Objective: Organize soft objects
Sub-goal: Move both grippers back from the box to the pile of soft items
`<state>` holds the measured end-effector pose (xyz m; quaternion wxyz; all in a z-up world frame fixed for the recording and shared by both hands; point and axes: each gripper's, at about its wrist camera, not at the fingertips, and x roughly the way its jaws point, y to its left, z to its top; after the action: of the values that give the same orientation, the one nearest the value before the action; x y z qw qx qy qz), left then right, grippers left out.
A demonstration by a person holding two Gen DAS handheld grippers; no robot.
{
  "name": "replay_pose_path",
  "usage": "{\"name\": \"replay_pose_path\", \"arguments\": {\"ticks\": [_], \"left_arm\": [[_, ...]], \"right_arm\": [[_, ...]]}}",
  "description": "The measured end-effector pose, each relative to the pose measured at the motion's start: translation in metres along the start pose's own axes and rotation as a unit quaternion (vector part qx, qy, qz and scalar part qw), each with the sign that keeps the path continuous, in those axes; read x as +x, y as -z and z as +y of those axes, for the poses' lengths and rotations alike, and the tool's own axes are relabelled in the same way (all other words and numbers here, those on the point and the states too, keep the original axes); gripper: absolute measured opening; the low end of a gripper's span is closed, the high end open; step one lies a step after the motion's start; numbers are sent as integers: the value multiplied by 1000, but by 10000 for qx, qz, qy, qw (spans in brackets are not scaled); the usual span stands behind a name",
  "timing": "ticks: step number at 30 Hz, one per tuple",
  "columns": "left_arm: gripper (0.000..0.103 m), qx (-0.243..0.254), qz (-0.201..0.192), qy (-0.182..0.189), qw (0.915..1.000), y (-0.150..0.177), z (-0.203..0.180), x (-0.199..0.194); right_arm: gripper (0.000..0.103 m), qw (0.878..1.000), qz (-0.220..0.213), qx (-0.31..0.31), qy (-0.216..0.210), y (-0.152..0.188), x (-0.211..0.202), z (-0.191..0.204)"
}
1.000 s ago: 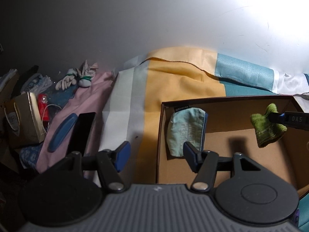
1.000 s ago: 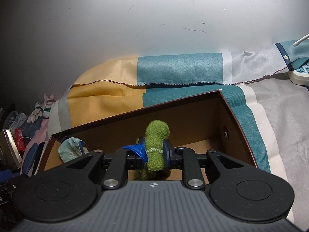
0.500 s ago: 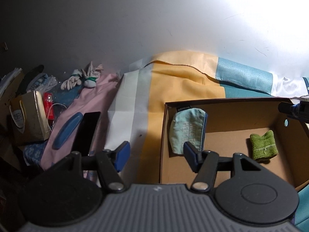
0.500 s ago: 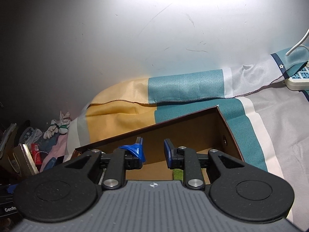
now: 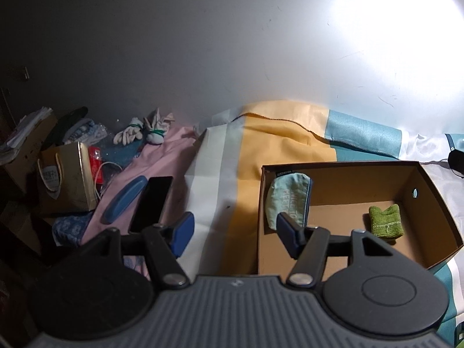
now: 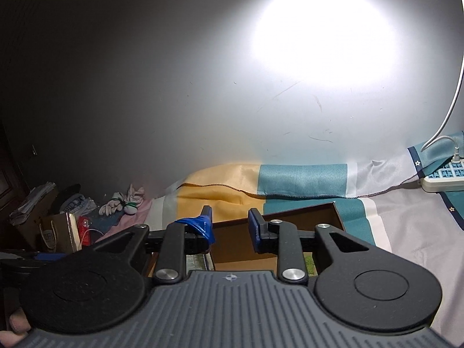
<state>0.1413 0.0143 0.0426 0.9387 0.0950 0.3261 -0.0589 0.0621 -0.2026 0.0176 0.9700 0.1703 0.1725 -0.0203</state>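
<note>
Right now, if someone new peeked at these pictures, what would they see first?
Probably the open brown cardboard box on the striped yellow, teal and white bedsheet. Inside lie a small fuzzy green knitted cloth near the right wall and a pale blue fabric pouch leaning in the left corner. The big white glare on the grey wall also grabs the eye.

Bare floor is left in the cardboard box [image 5: 429, 185] between the pouch [image 5: 287, 195] at 9 o'clock and the green cloth [image 5: 385, 221] at 3 o'clock.
</note>
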Motion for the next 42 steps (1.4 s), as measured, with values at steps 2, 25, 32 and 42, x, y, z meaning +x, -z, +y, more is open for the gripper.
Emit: {"name": "replay_pose_path", "arguments": {"ticks": [2, 25, 32, 42], "left_arm": [[64, -2, -25, -23, 10000, 4, 3, -9], [66, -41, 673, 207, 9975, 90, 24, -38], [66, 57, 935, 572, 9940, 125, 24, -38], [67, 271, 1304, 696, 9886, 153, 17, -33]], "right_arm": [[10, 10000, -21, 6, -97, 1, -10, 4], [11, 9963, 633, -257, -514, 67, -85, 34], [12, 9923, 1099, -159, -549, 98, -96, 29], [12, 9803, 1860, -185, -635, 143, -102, 33]]}}
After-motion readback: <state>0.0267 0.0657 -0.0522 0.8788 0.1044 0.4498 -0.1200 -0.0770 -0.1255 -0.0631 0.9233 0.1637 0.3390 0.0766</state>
